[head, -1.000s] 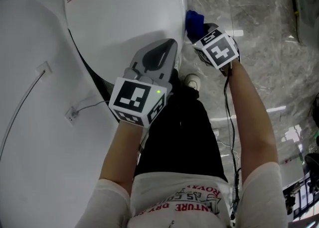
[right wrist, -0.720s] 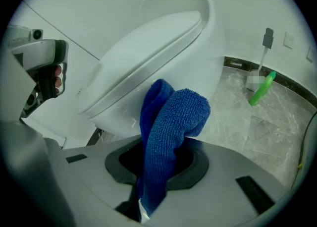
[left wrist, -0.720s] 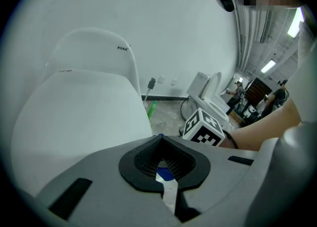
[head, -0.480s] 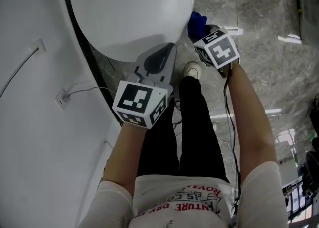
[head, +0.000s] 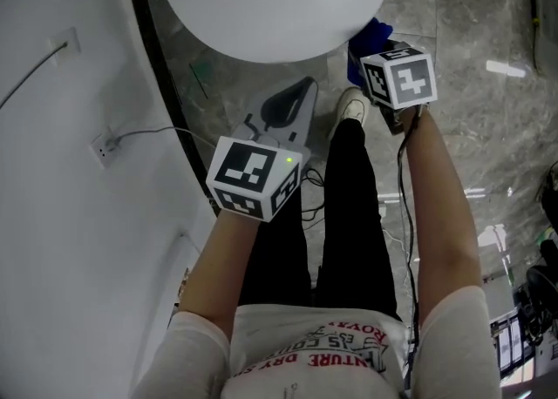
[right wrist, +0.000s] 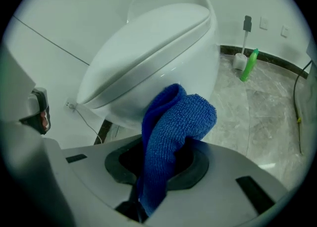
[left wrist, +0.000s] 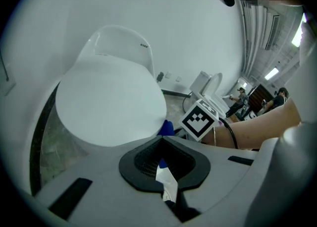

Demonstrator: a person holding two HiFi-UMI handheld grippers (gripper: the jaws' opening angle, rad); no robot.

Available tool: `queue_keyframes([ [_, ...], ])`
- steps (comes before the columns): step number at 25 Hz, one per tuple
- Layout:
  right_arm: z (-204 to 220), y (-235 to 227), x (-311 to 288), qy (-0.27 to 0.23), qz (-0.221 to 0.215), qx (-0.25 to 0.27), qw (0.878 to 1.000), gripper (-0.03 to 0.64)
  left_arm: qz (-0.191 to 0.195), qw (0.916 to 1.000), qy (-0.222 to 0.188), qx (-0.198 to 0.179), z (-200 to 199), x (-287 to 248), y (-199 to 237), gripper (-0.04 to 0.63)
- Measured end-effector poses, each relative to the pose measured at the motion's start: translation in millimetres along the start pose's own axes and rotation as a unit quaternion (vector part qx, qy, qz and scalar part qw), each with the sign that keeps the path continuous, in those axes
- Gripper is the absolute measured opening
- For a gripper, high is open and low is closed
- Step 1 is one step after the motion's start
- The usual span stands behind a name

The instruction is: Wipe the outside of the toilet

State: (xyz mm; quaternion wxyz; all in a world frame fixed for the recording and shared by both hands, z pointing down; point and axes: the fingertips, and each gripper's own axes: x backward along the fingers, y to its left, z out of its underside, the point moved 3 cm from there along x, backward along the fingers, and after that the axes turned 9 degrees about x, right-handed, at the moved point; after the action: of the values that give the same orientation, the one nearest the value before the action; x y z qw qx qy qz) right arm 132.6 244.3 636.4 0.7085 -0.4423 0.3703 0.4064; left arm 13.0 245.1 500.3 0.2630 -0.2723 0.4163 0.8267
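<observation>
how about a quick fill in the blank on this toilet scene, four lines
1. The right gripper is shut on a ____ cloth.
2. The left gripper, jaws together, holds ____.
3. The toilet has its lid ____.
4. The bottle on the floor is ____.

Missing words: blue; nothing; closed; green

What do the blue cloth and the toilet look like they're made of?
Blue cloth: looks like terry or microfibre, with a fuzzy looped pile and soft folds. Toilet: probably glazed ceramic, smooth glossy white with soft highlights; its lid may be plastic.
</observation>
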Motion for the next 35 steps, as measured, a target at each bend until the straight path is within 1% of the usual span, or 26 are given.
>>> queue_keyframes([
  [6,4,48,-18,0.011,0.016,-0.028,0.999,0.083,-0.008,0.9999,0.0,0.014,24,44,48,0.005],
  [10,2,86,-33,0.01,0.021,-0.065,0.998,0.083,-0.014,0.9996,-0.003,0.024,38,71,83,0.005],
  [12,-1,100,-41,0.014,0.027,-0.079,0.996,0.083,-0.019,0.9993,-0.008,0.032,41,84,99,0.005],
  [15,-7,129,-55,0.019,0.026,-0.083,0.996,0.083,-0.028,0.9982,-0.015,0.051,49,104,125,0.005],
  [18,-22,166,-75,0.025,0.009,-0.063,0.998,0.083,-0.039,0.9969,-0.017,0.067,57,123,147,0.005],
  [22,-53,206,-98,0.025,0.004,-0.015,1.0,0.083,-0.05,0.9944,-0.027,0.089,63,145,174,0.005],
  [25,-83,235,-112,0.012,-0.013,0.028,0.999,0.083,-0.061,0.9923,-0.034,0.103,66,160,193,0.005],
  [27,-105,248,-119,-0.001,-0.017,0.048,0.999,0.083,-0.067,0.991,-0.037,0.109,68,167,204,0.005],
  [31,-140,261,-120,-0.024,-0.021,0.052,0.998,0.083,-0.081,0.9886,-0.043,0.12,69,181,221,0.005],
  [35,-157,277,-107,-0.032,-0.037,0.056,0.997,0.083,-0.091,0.9866,-0.054,0.124,61,196,227,0.005],
])
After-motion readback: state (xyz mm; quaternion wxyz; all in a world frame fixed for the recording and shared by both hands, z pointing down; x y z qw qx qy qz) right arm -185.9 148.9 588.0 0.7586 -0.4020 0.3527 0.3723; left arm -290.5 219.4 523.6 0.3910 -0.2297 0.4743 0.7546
